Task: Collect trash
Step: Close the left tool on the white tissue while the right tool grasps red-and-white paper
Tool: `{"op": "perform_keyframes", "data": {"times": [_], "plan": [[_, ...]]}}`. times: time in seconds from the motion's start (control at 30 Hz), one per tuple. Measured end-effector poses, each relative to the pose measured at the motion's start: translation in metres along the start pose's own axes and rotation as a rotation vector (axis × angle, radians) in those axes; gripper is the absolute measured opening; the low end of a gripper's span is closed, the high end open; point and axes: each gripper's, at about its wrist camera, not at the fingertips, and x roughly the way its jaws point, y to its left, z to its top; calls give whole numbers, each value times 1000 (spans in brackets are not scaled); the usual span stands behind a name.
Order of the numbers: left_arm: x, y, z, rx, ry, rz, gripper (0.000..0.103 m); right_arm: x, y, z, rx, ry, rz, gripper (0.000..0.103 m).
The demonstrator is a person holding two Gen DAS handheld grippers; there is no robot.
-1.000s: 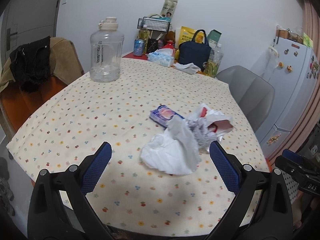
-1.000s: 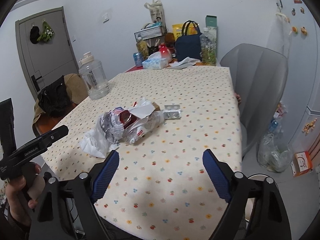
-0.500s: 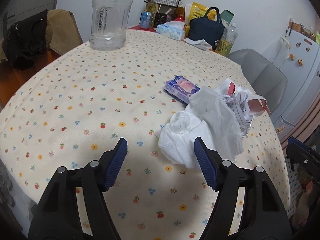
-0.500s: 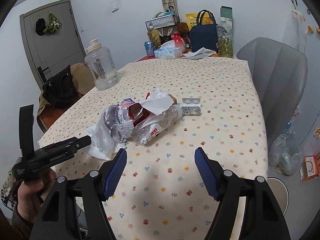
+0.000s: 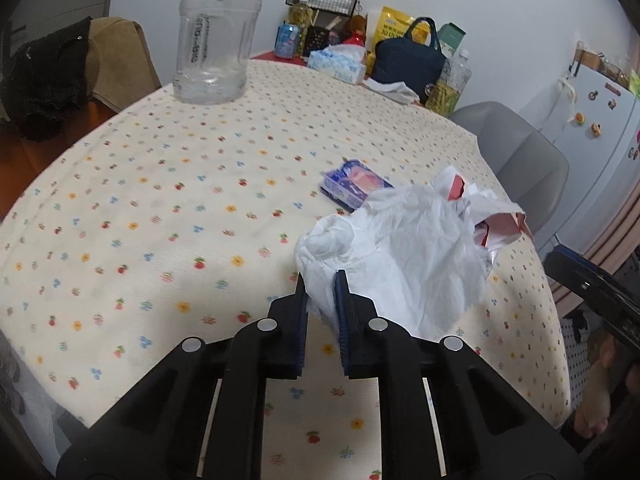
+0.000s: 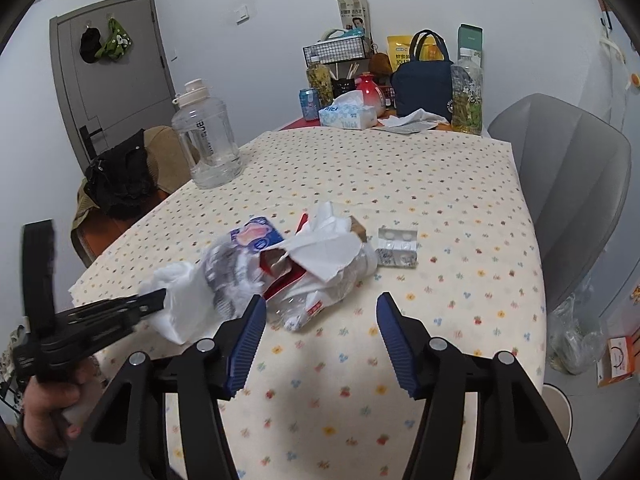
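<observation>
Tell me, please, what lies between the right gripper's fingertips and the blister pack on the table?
In the right wrist view, only bare flowered tablecloth lies between the right gripper and the blister pack; the crumpled trash pile sits beside it.

A large clear water jug [image 5: 214, 36] stands on the flowered tablecloth [image 5: 168, 208] in the upper left of the left wrist view. At the top centre sit a tissue box [image 6: 348, 115], a navy bag [image 6: 422, 80] and a wire basket [image 6: 334, 50]. A grey chair [image 6: 576, 184] fills the right side, a grey door [image 6: 116, 72] the upper left.

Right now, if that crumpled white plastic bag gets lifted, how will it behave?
The crumpled white plastic bag will probably hang limp: it is thin and wrinkled. The left gripper is closing on one corner only, so loose wrappers beside it may stay behind.
</observation>
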Motion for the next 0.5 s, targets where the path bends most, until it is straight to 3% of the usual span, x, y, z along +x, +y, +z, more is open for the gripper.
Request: {"op": "perform_keyframes", "data": {"times": [0.2,0.27,0.33,0.5], "plan": [[-20,15,8,-28,-48,12,12,23,-2,13,-21,21,-25,45],[-23,18,11,-34,-60,14,12,30,-2,16,-25,37,-25,26],[-26,20,12,-37,-68,12,10,32,-4,18,-20,40,-22,15],[-35,19,17,-34,-94,-1,7,19,-9,27,-5,-3,-24,5]]}}
